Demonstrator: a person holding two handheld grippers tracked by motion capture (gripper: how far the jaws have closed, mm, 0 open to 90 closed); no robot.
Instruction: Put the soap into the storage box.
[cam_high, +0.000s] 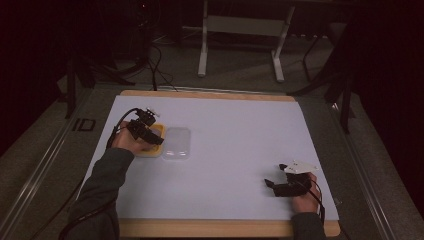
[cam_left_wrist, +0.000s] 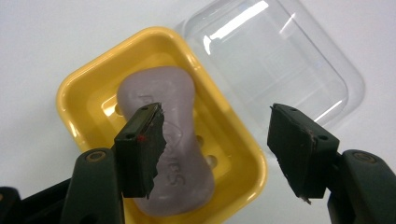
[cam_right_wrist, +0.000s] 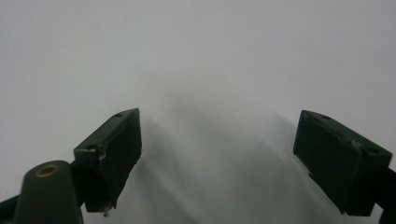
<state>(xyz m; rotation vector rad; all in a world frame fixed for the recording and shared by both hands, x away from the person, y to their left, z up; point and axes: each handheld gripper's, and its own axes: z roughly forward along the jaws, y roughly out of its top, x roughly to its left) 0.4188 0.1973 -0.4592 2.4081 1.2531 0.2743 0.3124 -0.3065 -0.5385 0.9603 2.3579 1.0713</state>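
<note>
One soap bar (cam_left_wrist: 173, 140), one yellow dish (cam_left_wrist: 88, 88), one lid (cam_left_wrist: 280, 60)

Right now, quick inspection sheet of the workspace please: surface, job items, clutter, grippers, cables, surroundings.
Surface: white table top with wooden edges, flat, bare in the middle.
Job's things: purple embossed soap bar lying in yellow plastic soap dish; clear plastic lid beside the dish, off it.
Clutter: nothing seen.
Grippers: left gripper open over the soap; right gripper open over bare table.
Cables: black cable trails from left gripper.
Surroundings: dark floor, white frame legs beyond.
</note>
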